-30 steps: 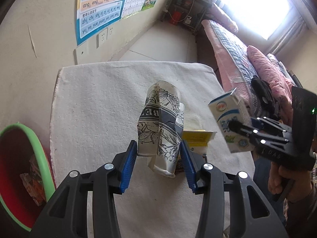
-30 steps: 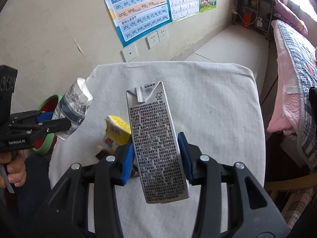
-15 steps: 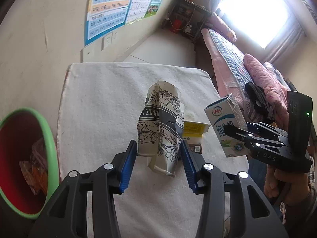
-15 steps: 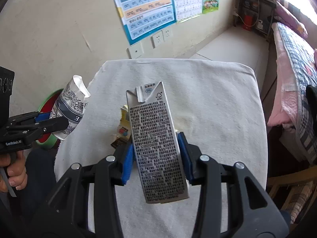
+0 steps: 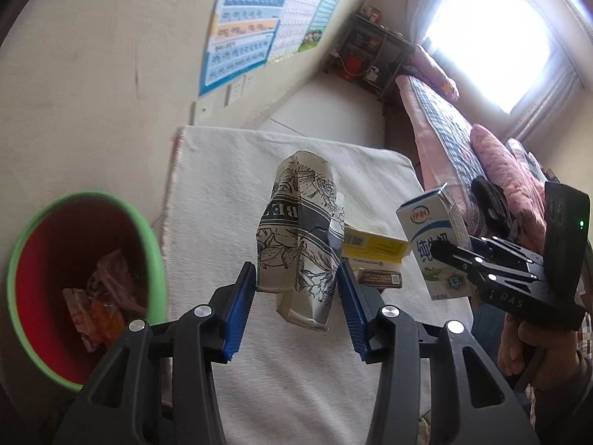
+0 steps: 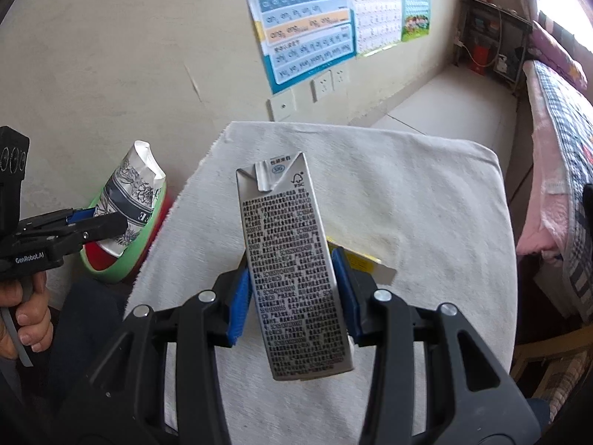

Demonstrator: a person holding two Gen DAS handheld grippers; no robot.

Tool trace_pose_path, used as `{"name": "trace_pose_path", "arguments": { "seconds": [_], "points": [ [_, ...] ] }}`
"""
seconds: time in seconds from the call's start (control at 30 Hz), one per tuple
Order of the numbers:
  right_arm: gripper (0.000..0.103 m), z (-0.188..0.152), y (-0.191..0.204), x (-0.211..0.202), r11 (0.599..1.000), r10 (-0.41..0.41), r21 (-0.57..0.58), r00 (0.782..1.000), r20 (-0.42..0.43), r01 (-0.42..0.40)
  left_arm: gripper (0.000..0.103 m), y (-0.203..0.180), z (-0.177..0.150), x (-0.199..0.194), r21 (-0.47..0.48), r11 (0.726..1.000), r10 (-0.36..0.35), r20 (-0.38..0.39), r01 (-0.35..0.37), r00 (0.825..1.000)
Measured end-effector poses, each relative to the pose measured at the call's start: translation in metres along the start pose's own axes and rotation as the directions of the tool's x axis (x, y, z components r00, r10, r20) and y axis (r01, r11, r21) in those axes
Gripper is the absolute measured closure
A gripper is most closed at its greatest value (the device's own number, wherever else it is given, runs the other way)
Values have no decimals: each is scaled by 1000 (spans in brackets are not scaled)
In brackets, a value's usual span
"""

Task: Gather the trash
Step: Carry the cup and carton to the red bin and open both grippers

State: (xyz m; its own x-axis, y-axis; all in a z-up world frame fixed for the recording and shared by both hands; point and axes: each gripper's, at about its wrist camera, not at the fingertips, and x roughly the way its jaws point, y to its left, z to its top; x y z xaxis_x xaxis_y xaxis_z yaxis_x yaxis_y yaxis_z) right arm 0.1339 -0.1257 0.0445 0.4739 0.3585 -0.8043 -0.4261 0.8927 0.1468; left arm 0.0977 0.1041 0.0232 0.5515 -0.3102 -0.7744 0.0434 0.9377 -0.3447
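My left gripper (image 5: 296,282) is shut on a crushed paper cup (image 5: 300,230) with a black flower print, held above the white cloth-covered table (image 5: 222,193). In the right wrist view the same paper cup (image 6: 129,200) hangs over the bin (image 6: 122,263). My right gripper (image 6: 292,278) is shut on a silver milk carton (image 6: 289,259), upright between the blue pads. From the left wrist view the milk carton (image 5: 433,237) shows its white and blue face. A green-rimmed red bin (image 5: 74,282) with wrappers inside stands left of the table. A yellow box (image 5: 374,246) and a dark packet (image 5: 378,278) lie on the cloth.
A beige wall with posters (image 6: 307,18) and sockets (image 6: 326,81) rises behind the table. A bed with pink bedding (image 5: 481,170) runs along the right. A dark shelf (image 6: 493,37) stands in the far corner. A hand (image 5: 533,348) holds the right gripper's handle.
Both grippers have swung left with their loads. The bin has come further into the left wrist view, and in the right wrist view the cup now hangs over it.
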Motion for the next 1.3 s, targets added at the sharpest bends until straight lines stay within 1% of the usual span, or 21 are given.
{"name": "trace_pose_path", "arguments": {
  "seconds": [0.17, 0.37, 0.43, 0.6, 0.83, 1.13, 1.3],
  "points": [
    [62, 15, 26, 4, 999, 26, -44, 1000, 8, -26, 60, 25, -2, -19, -51, 998, 29, 36, -27, 999],
    [62, 38, 75, 13, 989, 81, -124, 997, 21, -78, 60, 63, -7, -44, -129, 989, 80, 72, -70, 994],
    [62, 44, 89, 17, 986, 104, -135, 994, 18, -100, 60, 77, -9, -54, -151, 985, 99, 82, -86, 992],
    [62, 54, 131, 29, 973, 157, -172, 988, 7, -153, 60, 106, -18, -71, -191, 974, 140, 86, -122, 986],
    [62, 65, 182, 49, 953, 193, -234, 981, -21, -193, 60, 142, -28, -91, -246, 957, 180, 99, -152, 979],
    [62, 74, 225, 77, 937, 232, -255, 971, -52, -238, 59, 170, -36, -102, -294, 942, 200, 101, -163, 975],
    [62, 73, 239, 87, 935, 231, -261, 971, -66, -241, 59, 178, -35, -104, -307, 937, 209, 103, -169, 972]
  ]
}}
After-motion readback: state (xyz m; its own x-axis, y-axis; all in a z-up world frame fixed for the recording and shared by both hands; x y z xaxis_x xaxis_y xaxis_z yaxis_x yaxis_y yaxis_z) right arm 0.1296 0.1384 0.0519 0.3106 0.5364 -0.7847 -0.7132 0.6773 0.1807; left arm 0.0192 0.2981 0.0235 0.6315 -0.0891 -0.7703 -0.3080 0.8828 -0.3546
